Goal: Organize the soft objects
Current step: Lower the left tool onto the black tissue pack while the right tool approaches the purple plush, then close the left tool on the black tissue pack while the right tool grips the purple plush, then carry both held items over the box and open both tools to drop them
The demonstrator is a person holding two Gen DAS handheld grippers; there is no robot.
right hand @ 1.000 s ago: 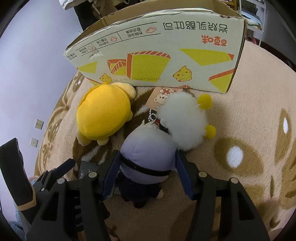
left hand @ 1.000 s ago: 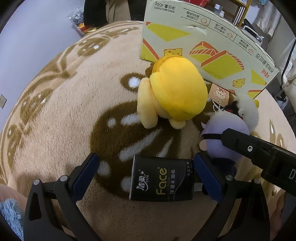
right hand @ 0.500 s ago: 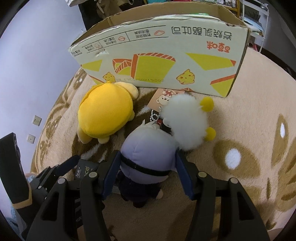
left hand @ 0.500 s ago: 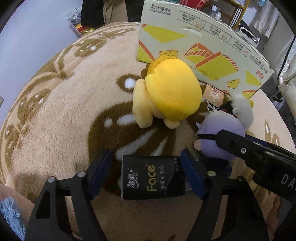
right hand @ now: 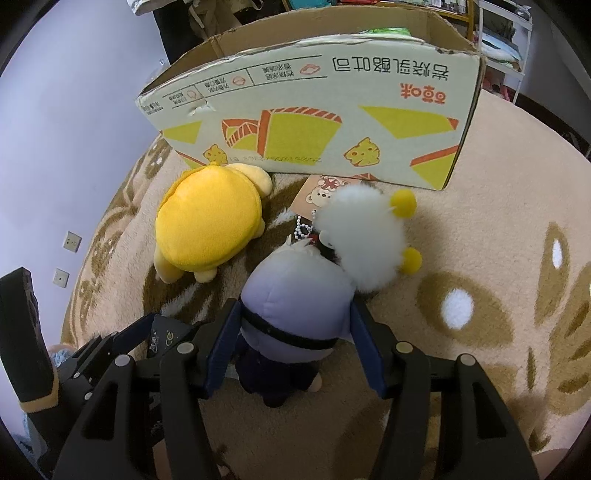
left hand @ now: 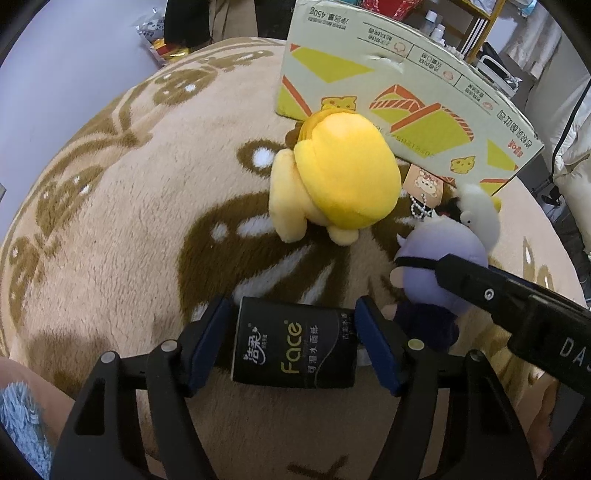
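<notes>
My left gripper (left hand: 293,334) is shut on a black "Face" tissue pack (left hand: 295,349), its blue pads touching both ends, on the beige rug. My right gripper (right hand: 293,338) is shut on a purple plush doll (right hand: 295,301) with a dark body; that doll also shows in the left wrist view (left hand: 439,254). A yellow plush (right hand: 210,227) lies to the left of the doll, also in the left wrist view (left hand: 343,177). A white fluffy plush (right hand: 364,236) with yellow pompoms touches the purple doll. An open cardboard box (right hand: 325,122) stands behind them.
A card tag on a bead chain (right hand: 314,192) lies at the box's foot. The patterned rug (right hand: 498,258) spreads to the right. A wall with sockets (right hand: 70,242) is on the left. Shelves and clutter (left hand: 476,22) stand behind the box.
My left gripper's jaws have closed from wide open onto the tissue pack. The right gripper stays around the purple doll.
</notes>
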